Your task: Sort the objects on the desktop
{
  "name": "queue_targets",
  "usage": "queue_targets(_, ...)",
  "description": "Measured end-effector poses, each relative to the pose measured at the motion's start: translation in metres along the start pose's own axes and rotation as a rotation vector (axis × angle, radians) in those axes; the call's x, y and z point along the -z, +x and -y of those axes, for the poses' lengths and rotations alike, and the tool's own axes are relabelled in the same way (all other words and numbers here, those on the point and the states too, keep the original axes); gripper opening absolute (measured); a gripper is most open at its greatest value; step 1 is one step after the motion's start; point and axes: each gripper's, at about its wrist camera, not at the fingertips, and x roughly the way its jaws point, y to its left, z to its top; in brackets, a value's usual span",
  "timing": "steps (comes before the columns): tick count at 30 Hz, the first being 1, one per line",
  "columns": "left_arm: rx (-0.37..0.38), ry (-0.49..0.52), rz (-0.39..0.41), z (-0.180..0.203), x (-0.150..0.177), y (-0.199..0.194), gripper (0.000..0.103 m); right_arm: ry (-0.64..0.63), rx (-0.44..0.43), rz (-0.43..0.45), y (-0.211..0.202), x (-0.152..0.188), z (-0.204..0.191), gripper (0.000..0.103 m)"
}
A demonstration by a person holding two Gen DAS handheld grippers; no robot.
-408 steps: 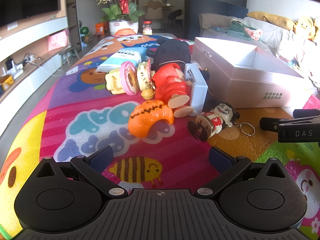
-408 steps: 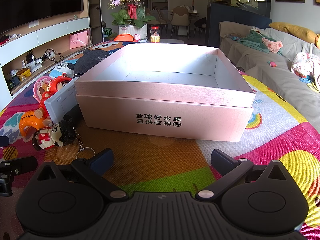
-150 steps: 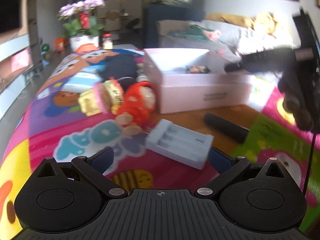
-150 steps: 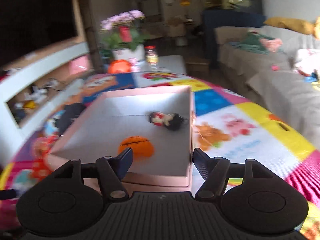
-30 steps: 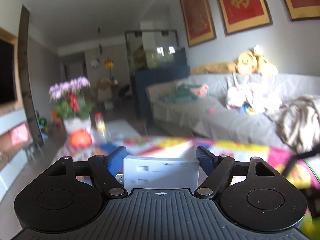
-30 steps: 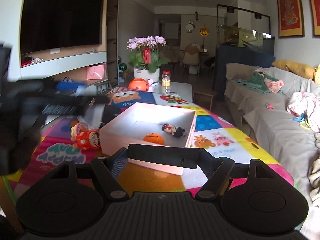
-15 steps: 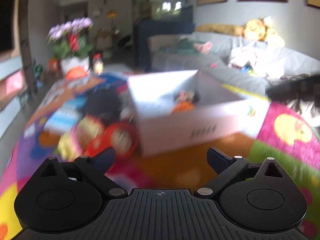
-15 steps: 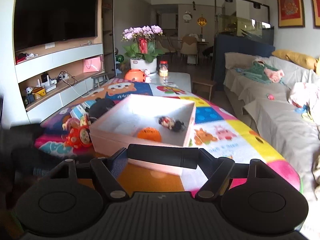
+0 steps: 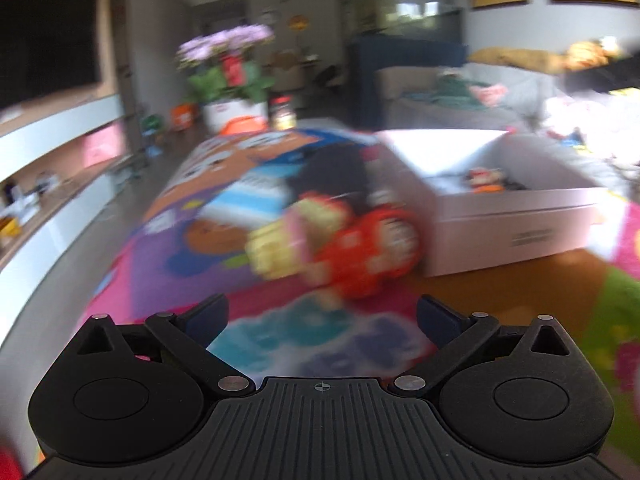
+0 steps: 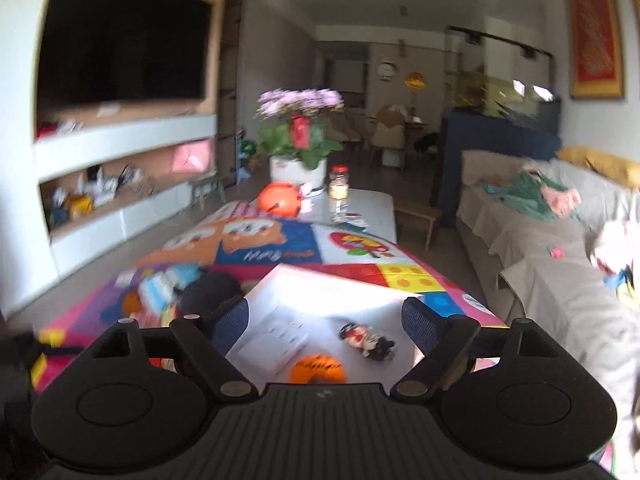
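Pink box (image 10: 280, 280) holds orange toy (image 10: 318, 369), figurine (image 10: 366, 340), white case (image 10: 276, 338); both hand-held grippers agape, empty.

Motion blur smears the red doll (image 9: 370, 250) and yellow toy (image 9: 280, 246); their details cannot be told.

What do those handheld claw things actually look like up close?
Both look alike. The left claw and right claw are matte black plastic: a ribbed central body with a small crosshair mark, a round disc housing on each side, and angled link arms with silver pivot pins. Each finger ends in a dark blue textured pad. No cables or sleeves show.
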Motion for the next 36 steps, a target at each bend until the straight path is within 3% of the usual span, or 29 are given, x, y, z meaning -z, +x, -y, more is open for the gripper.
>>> queue_targets(3, -0.029, -0.141, -0.022, -0.027, -0.001, 0.002, 0.103, -0.126, -0.037, -0.031, 0.006, 0.013, -0.032, 0.084)
queue_targets(7, -0.133, -0.201, 0.007, -0.053, 0.001, -0.005, 0.103, -0.269, -0.124, -0.057, 0.021, 0.027, -0.08, 0.084)
queue_targets(12, -0.145, -0.281, 0.003, -0.076, 0.009, -0.012, 0.103, -0.355, -0.214, -0.078, 0.049, 0.037, -0.141, 0.085)
queue_targets(15, -0.159, -0.321, 0.002, -0.081, 0.014, -0.012, 0.103, -0.381, -0.182, -0.081, 0.075, 0.042, -0.167, 0.087)
queue_targets(18, -0.12, -0.34, 0.018, -0.084, 0.016, -0.014, 0.103, -0.434, -0.152, -0.094, 0.1, 0.043, -0.182, 0.087)
queue_targets(25, -0.11, -0.378, 0.023, -0.088, 0.018, -0.013, 0.103, -0.48, -0.163, -0.18, 0.124, 0.045, -0.183, 0.086)
queue_targets(29, -0.109, -0.375, 0.016, -0.087, 0.018, -0.013, 0.103, -0.522, -0.251, -0.182, 0.093, 0.052, -0.179, 0.085)
queue_targets(32, -0.115, -0.353, 0.017, -0.083, 0.017, -0.013, 0.103, -0.59, -0.26, -0.158, 0.057, 0.066, -0.174, 0.084)
queue_targets(36, -0.125, -0.315, 0.006, -0.076, 0.014, -0.011, 0.103, -0.57, -0.3, -0.218, 0.02, 0.069, -0.142, 0.076)
